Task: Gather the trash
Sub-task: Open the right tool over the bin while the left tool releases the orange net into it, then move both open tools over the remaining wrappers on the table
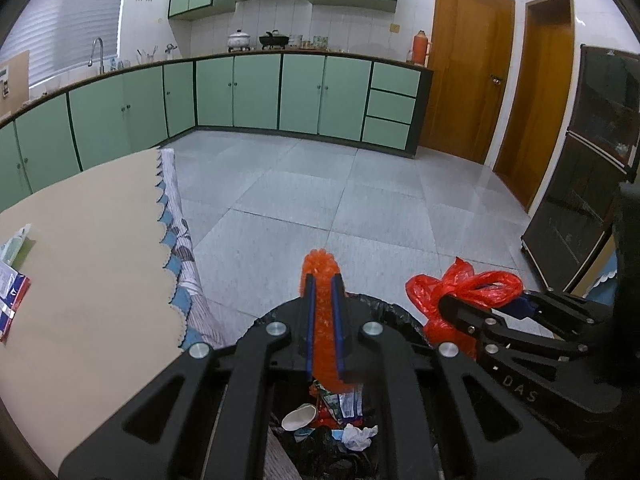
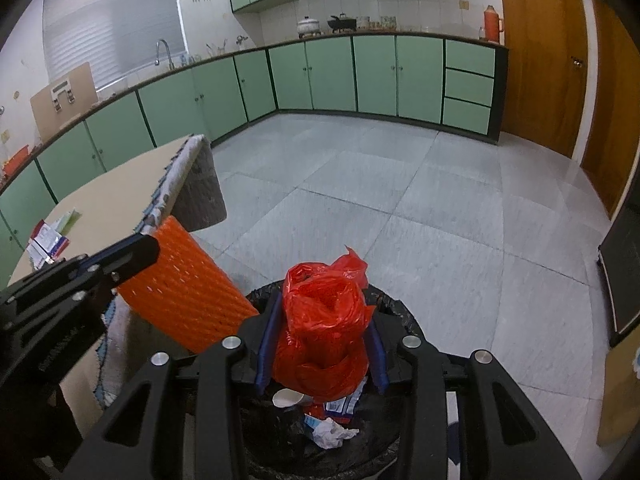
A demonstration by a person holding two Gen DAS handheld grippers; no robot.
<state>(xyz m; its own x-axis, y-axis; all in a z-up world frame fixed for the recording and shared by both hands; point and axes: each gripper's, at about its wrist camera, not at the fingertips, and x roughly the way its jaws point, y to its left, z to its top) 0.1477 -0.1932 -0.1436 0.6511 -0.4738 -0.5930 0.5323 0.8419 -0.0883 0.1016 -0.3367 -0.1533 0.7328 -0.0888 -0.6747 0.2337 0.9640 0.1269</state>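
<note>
Mid-drop, by the look of it: both loads held over the bin, lined in black and already holding a paper cup, wrappers and crumpled tissue. Left gripper clamped on an orange foam net, pinched flat between the blue pads and hanging above the bin's opening. Right gripper closed around a bunched red plastic bag, directly above the rim (centred, or close to it). Next, probably: opening each pair of fingers so both pieces fall inside, then back to the table just beside the bin, where packets lie near the far edge.
</note>
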